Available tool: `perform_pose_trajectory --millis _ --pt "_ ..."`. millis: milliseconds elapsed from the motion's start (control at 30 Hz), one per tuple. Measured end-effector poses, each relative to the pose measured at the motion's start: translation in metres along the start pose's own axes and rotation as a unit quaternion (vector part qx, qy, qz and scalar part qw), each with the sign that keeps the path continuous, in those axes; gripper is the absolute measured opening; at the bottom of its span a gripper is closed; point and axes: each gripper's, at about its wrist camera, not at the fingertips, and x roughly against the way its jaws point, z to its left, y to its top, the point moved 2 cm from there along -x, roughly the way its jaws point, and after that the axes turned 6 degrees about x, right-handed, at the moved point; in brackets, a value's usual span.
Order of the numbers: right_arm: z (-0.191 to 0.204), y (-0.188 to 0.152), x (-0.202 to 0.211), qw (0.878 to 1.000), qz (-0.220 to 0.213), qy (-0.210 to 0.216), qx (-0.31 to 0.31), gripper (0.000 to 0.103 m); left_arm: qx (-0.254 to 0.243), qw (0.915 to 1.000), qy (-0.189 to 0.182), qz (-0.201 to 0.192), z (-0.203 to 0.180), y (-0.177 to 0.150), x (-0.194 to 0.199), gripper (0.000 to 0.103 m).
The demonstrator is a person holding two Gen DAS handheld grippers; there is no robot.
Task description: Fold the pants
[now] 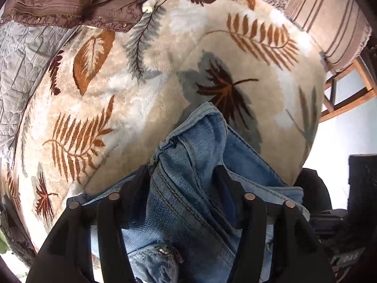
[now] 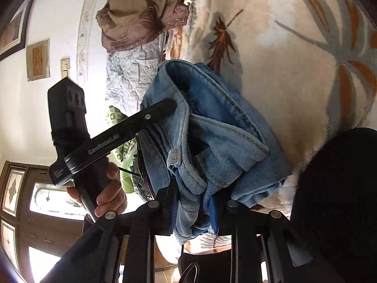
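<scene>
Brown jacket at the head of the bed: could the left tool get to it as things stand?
Probably not yet. The left tool is shut on the jeans, as is the right tool. The brown jacket lies across open leaf-print blanket, nothing between.

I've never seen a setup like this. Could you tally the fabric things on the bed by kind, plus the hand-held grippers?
Jeans: 1, light blue denim, held by both grippers
Leaf-print blanket: 1
Brown jacket: 1
Grey quilt: 1
Striped cover: 1
Grippers: 2, left gripper, right gripper
Total: 7
</scene>
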Motion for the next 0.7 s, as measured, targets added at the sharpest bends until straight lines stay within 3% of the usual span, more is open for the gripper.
perform_pose_trajectory --millis 133,233,300,400,533,633,700 --pt "0.003 0.000 0.002 1.000 0.008 -0.009 0.010 0.035 0.029 0.9995 -0.007 -0.005 0.005 -0.001 0.014 0.066" --pt "0.008 0.001 0.014 1.000 0.012 0.001 0.011 0.038 0.078 0.9953 -0.052 -0.025 0.022 -0.004 0.043 0.066" --pt "0.003 0.002 0.029 1.000 0.004 0.003 0.009 0.044 0.120 0.9879 -0.088 -0.045 0.039 -0.006 0.062 0.066" --pt "0.000 0.007 0.063 0.998 -0.052 -0.017 0.014 0.048 0.194 0.9687 -0.133 -0.078 0.073 -0.022 0.084 0.072" --pt "0.016 0.030 0.073 0.996 -0.081 -0.016 0.043 0.053 0.288 0.9431 -0.132 -0.100 0.115 -0.078 0.078 0.074" --pt "0.044 0.051 0.050 0.992 -0.071 -0.010 0.100 0.063 0.366 0.9132 -0.162 -0.076 0.139 -0.125 0.048 0.074" --pt "0.060 0.068 0.022 0.990 -0.058 -0.017 0.130 0.063 0.417 0.8907 -0.169 -0.068 0.151 -0.150 0.032 0.074"
